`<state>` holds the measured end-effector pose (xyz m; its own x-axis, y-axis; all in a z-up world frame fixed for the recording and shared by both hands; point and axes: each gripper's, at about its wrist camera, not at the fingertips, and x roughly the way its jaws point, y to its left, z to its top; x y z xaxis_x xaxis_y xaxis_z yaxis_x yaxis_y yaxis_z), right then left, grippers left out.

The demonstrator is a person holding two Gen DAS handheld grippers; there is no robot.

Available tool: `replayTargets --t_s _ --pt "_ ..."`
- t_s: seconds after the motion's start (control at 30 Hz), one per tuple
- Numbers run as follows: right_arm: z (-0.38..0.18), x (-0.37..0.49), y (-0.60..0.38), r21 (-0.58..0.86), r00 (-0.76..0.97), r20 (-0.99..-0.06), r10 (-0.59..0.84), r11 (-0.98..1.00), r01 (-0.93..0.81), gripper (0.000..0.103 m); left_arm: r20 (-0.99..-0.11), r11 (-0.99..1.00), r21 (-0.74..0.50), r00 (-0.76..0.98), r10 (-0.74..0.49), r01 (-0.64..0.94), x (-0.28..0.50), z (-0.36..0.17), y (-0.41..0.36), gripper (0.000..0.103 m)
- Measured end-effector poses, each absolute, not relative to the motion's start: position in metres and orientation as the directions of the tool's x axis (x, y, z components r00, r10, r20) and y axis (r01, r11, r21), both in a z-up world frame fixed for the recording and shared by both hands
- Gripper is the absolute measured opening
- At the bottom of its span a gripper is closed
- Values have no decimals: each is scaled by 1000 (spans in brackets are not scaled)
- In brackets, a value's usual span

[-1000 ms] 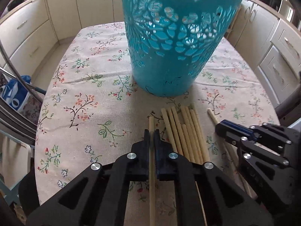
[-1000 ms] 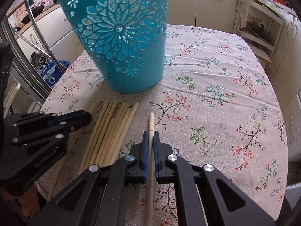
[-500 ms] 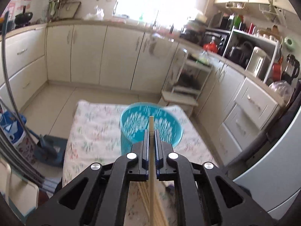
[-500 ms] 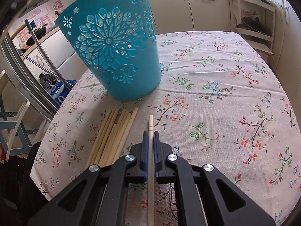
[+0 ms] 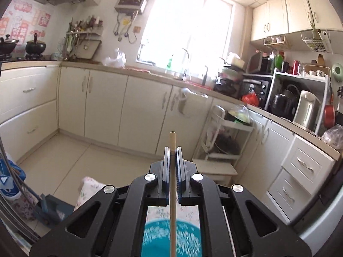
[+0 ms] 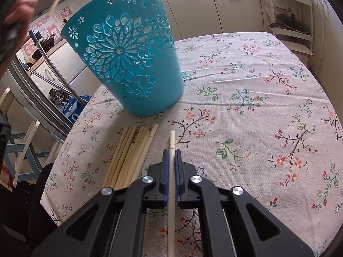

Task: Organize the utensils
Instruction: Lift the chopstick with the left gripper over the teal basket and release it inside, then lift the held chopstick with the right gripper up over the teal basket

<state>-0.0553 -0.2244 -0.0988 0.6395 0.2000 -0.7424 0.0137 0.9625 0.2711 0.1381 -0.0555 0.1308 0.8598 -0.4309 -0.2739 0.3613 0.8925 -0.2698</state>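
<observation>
Kitchen, mid-task. Left gripper [image 5: 172,150] raised high and level with the cabinets, fingers clamped on a single wooden chopstick [image 5: 172,171] running straight along them, its tip poking past the fingertips; directly beneath, seen through the gripper frame, the open mouth of the teal cut-out basket [image 5: 186,239]. Right gripper [image 6: 170,152] low over the floral tablecloth [image 6: 246,98], fingers likewise closed on a second chopstick [image 6: 171,171], tip projecting just beyond them (whether that stick touches the cloth cannot be told). Just to its left, a loose bundle of chopsticks [image 6: 130,152] lying flat on the cloth, far ends near the basket's base. Basket [image 6: 128,64] upright on the table, beyond the bundle. Top left of the right-wrist view: part of a hand [image 6: 20,4] and a blurred pale stick.
</observation>
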Motion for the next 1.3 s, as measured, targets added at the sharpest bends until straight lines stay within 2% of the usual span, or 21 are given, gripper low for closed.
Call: replayTargets --t_s 0.33,0.47,0.7,0.9,0.97,1.03,1.13,1.3 --pt "-100 -54 -225 277 631 -748 207 961 13 6 -385 929 -227 849 -362 293 159 75 -73 5" --pt "-99 -54 -223 266 625 -754 201 964 11 6 -365 940 -178 867 -339 292 146 75 -70 5" --pt "-96 -55 -221 252 614 -766 190 968 14 6 -394 934 -218 850 -350 284 146 75 -59 5" --pt "-93 -53 -222 229 566 -803 186 973 6 7 -475 938 -151 810 -345 311 124 61 -51 6" --pt "-92 -55 -221 214 555 -812 180 977 -4 10 -491 942 -148 804 -335 302 116 55 -43 10" --pt "-91 -55 -220 193 543 -822 171 981 -16 16 -506 949 -153 803 -315 276 105 48 -28 25" --pt "-90 -54 -211 126 524 -842 128 991 -40 17 -512 967 -140 821 -254 212 83 34 -1 45" --pt "-90 -53 -186 -60 512 -859 -1 993 -98 12 -571 988 -51 807 -151 149 62 -6 21 52"
